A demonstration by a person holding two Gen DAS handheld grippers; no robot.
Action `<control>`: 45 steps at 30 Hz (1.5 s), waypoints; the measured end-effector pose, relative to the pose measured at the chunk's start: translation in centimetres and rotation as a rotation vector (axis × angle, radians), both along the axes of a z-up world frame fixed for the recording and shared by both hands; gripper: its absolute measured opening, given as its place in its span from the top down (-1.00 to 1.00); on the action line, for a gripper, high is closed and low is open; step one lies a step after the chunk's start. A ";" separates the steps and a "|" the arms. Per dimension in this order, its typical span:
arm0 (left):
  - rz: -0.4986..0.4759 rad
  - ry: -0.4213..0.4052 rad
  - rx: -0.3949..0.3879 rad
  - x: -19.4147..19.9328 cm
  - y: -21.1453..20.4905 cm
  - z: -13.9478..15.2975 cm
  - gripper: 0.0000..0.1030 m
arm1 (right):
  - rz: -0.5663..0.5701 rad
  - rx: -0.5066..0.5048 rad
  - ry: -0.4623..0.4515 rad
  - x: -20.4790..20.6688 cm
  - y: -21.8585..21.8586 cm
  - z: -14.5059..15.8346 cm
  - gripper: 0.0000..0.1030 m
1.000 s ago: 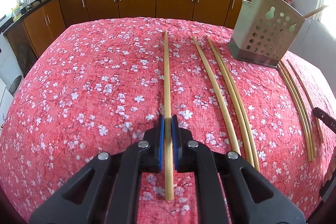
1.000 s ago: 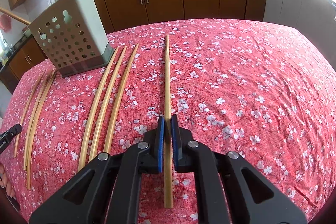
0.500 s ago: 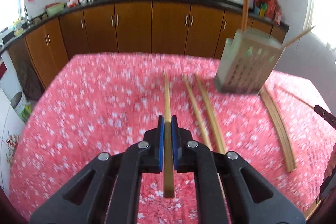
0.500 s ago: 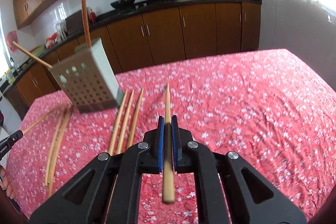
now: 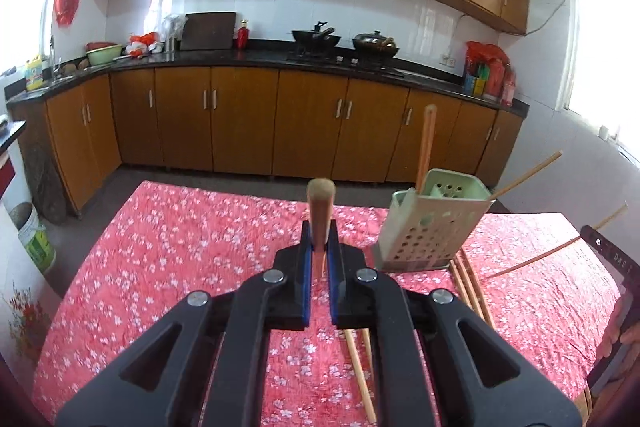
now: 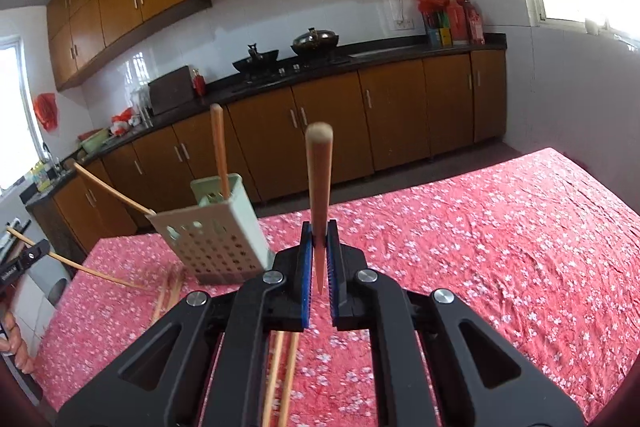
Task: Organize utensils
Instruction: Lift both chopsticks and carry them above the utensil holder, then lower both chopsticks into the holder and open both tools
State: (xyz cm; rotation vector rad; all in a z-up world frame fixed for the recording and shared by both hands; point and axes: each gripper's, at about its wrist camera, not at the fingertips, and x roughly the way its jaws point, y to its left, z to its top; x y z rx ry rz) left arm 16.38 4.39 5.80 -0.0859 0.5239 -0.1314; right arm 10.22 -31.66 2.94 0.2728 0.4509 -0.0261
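You are in the carry step: your left gripper (image 5: 319, 251) is clenched on a long wooden chopstick (image 5: 320, 205), and your right gripper (image 6: 319, 251) grasps a second wooden chopstick (image 6: 319, 179), both clear of the red flowered tablecloth (image 5: 180, 247). Next, bring each tip over the pale green perforated plastic holder (image 5: 430, 223), at 2 o'clock from the left gripper. The two sticks leaning in it (image 5: 426, 147) may block the opening; loose chopsticks (image 5: 468, 283) lie beside its base.

Chopstick (image 5: 320, 215) matt pale wood. Holder (image 5: 430, 231) beside it matt perforated plastic. Cloth (image 5: 180, 239) under holder wrinkled floral fabric. Tongs (image 5: 319, 251) black plastic, blue ribbed pads.
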 end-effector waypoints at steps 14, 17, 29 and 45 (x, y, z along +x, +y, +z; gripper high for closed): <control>-0.203 -0.143 -0.103 -0.9 -4.5 9.3 0.85 | 0.155 0.074 -0.246 0.3 3.1 9.9 0.86; -0.190 -0.195 -0.154 -0.1 -5.3 10.6 0.85 | 0.141 0.067 -0.273 1.6 3.8 10.4 0.86; -0.086 -0.194 -0.128 7.3 -8.9 7.8 0.85 | 0.102 0.048 -0.175 6.9 4.4 7.1 0.86; -0.049 -0.186 -0.138 5.2 -6.5 6.9 0.43 | 0.034 0.027 -0.199 4.1 2.4 7.8 0.23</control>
